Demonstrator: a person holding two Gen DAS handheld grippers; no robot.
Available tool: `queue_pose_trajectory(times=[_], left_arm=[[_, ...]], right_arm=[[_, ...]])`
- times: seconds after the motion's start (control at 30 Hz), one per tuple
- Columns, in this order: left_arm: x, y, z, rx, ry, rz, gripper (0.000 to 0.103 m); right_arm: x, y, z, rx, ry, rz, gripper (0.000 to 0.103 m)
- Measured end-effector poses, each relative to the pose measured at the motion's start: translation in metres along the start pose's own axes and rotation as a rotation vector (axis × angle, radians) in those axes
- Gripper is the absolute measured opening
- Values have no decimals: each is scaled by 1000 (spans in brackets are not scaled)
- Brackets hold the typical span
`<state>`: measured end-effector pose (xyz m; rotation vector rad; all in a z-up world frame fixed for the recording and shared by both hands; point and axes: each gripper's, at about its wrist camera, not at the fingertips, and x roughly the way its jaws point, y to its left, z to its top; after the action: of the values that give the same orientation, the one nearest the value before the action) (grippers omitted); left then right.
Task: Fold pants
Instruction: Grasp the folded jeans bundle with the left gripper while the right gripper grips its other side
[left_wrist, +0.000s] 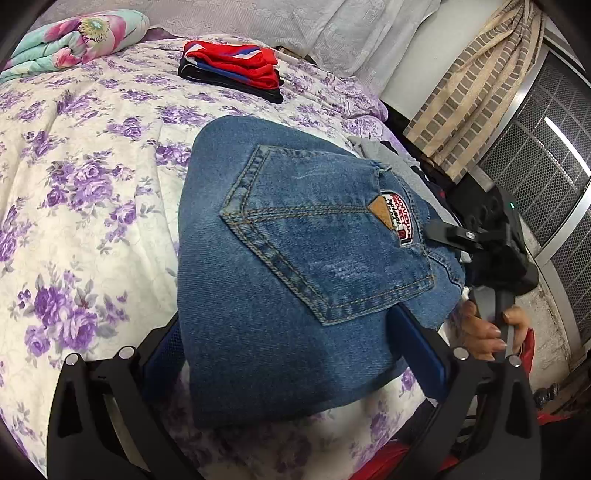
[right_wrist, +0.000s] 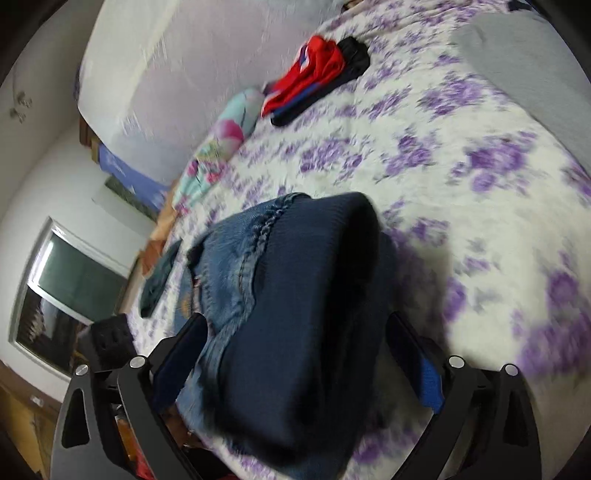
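Observation:
Blue denim pants (left_wrist: 295, 258), folded into a thick bundle with a back pocket and a patch on top, are held over the floral bed. My left gripper (left_wrist: 291, 354) has its fingers on both sides of the bundle's near end. The right gripper shows in the left wrist view (left_wrist: 458, 236) at the waistband end, with a hand on its handle. In the blurred right wrist view, my right gripper (right_wrist: 295, 347) straddles the pants (right_wrist: 288, 314) at their dark elastic waistband (right_wrist: 332, 229).
The bed (left_wrist: 85, 155) has a white and purple floral cover. A folded stack of red, blue and black clothes (left_wrist: 232, 68) lies at the far side, and a floral quilt (left_wrist: 74, 37) at the far left. Grey clothes (left_wrist: 388, 155), a curtain and a window grille are on the right.

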<state>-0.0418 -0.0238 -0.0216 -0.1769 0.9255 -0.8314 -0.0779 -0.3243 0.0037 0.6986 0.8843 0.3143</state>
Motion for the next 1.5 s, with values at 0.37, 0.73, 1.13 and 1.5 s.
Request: queue_pose_trajectory(times=[0.37, 0.73, 1.13, 1.5], left_arm=[[-2, -4, -7, 48, -17, 19, 99], [-10, -31, -9, 112, -110, 168, 86], [-3, -10, -10, 48, -82, 97, 99], [-3, -3, -17, 37, -139, 18, 99]], right_arm=[[-1, 3, -18, -112, -128, 6, 86], [-7, 22, -38, -222, -260, -134, 73], [-11, 12, -37, -165, -223, -76, 83], [-2, 15, -36, -196, -172, -33, 99]])
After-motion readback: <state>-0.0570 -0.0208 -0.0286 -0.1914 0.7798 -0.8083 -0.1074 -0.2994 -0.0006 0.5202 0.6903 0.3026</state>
